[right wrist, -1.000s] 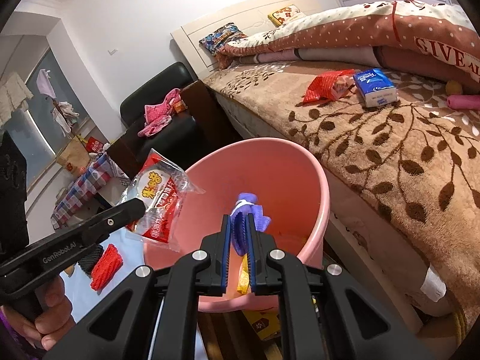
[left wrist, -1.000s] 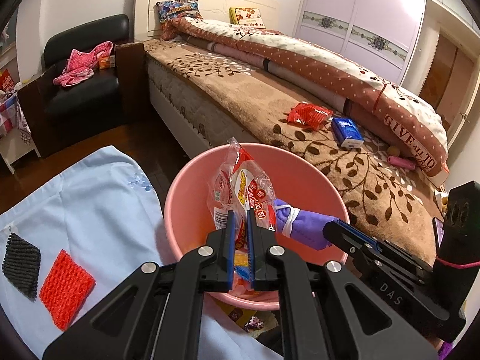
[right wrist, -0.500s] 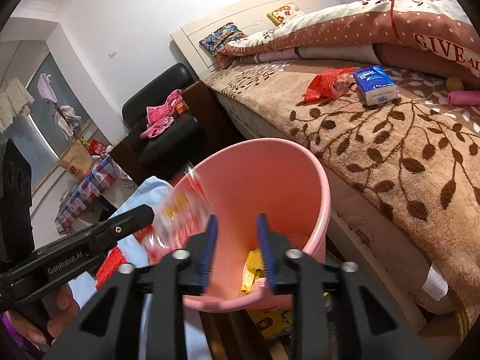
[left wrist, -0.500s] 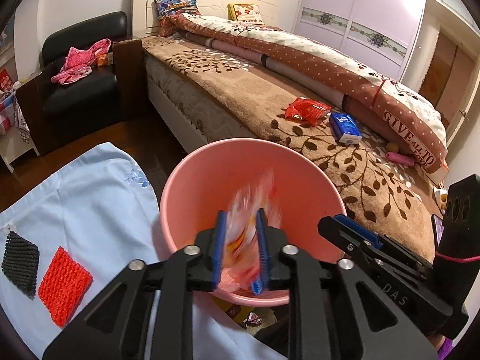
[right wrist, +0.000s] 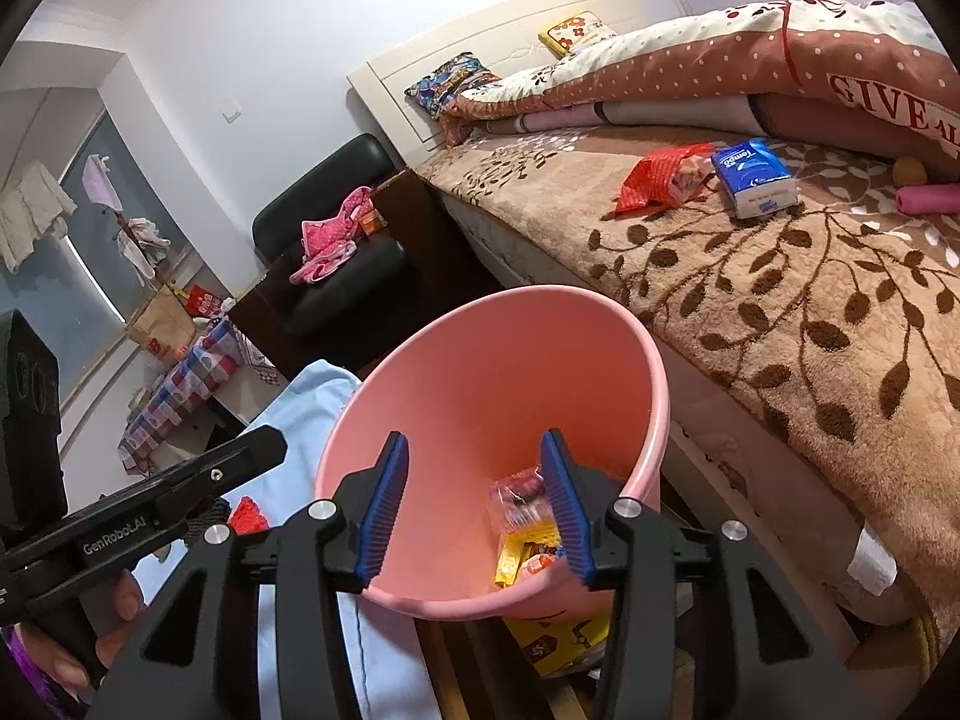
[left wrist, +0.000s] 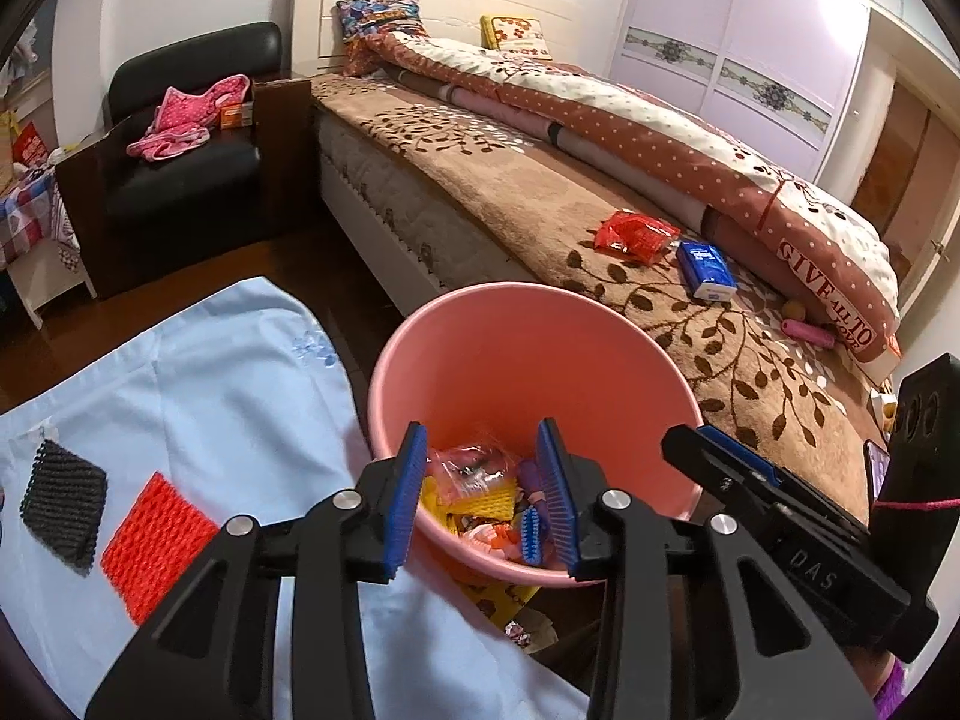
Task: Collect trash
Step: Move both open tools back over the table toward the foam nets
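A pink bucket (left wrist: 492, 312) stands beside the bed; it also shows in the right wrist view (right wrist: 480, 360). Snack wrappers and other trash (left wrist: 480, 489) lie at its bottom, seen too in the right wrist view (right wrist: 522, 510). My left gripper (left wrist: 480, 480) is open and empty over the bucket's near rim. My right gripper (right wrist: 474, 498) is open and empty over the same rim, to the right of the left one. A red wrapper (left wrist: 633, 237) lies on the bed, also in the right wrist view (right wrist: 660, 177).
A blue tissue pack (left wrist: 705, 270) lies by the red wrapper. A red pad (left wrist: 153, 540) and a black pad (left wrist: 63, 498) lie on the light blue cloth (left wrist: 210, 396). A black armchair (left wrist: 180, 138) stands beyond. Yellow packaging (right wrist: 558, 642) lies under the bucket.
Both grippers opened. The snack packet from the left and the purple item from the right dropped into the bucket.
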Available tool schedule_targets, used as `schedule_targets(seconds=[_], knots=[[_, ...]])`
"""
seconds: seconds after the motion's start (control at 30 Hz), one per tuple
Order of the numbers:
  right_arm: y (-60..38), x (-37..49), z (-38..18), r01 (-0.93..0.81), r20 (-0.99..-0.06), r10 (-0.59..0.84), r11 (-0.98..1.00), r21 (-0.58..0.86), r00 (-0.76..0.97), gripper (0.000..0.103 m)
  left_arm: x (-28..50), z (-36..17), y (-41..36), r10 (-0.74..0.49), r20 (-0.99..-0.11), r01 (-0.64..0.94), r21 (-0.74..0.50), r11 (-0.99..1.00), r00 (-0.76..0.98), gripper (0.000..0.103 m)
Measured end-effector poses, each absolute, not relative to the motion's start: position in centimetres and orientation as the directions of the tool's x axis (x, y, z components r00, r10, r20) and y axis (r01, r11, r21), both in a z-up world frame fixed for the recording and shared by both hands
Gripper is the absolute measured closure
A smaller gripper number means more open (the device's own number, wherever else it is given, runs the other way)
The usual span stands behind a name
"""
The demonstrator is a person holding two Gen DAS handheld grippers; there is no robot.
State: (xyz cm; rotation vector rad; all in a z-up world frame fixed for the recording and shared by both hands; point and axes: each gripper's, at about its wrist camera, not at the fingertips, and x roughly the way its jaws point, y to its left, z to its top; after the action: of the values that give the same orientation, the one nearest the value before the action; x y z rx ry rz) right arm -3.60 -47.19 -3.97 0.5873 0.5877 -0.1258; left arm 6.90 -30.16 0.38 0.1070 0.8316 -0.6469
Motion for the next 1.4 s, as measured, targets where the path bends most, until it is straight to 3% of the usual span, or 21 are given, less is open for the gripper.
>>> schedule_targets(seconds=[1.4], knots=[[-38.3,-3.1,-2.3,0.094,-0.56,0.194,0.891,0.444,0.805,0.057,5.1,0.1,-15.8,-0.375,-0.725,0.366,-0.181,0.913,0.578,0.065]])
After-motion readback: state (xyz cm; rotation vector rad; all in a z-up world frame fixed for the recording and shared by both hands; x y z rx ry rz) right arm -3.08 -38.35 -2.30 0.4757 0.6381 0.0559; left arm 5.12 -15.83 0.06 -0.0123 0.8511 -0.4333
